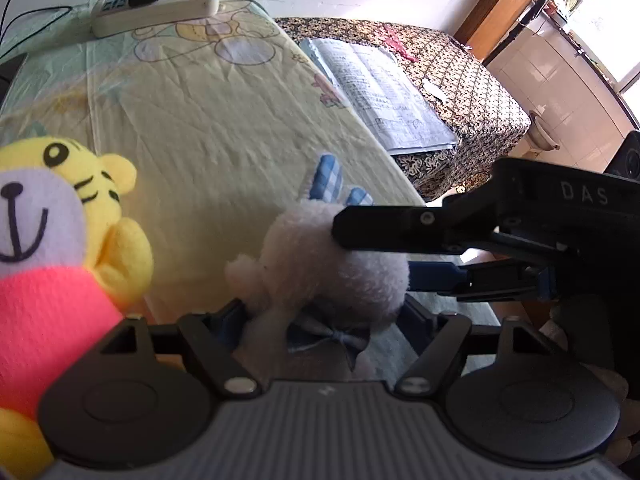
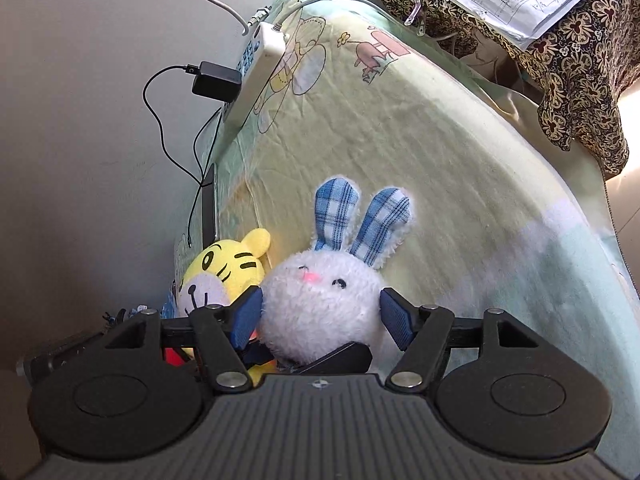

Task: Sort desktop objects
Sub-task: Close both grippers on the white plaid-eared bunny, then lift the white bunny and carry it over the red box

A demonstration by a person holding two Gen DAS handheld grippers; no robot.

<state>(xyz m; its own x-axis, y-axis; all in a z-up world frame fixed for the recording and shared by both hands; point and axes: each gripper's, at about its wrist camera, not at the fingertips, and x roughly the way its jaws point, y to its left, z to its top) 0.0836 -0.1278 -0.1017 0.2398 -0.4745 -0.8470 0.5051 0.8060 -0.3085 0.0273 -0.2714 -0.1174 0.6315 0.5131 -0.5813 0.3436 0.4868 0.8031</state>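
The rabbit [image 2: 320, 304], a fluffy white plush with checked blue ears, lay on the counter [image 2: 460, 168] just beside the tiger [image 2: 224, 268]. It looked light, soft and squashy, so its round head seemed the surest place to pinch. The right tool [image 2: 320, 316] bracketed that head, pads at both cheeks, seemingly gripping it. The left tool [image 1: 320, 312] straddled the body near the bow, apparently clasping it too. A power strip [image 2: 256, 76] lay well apart.
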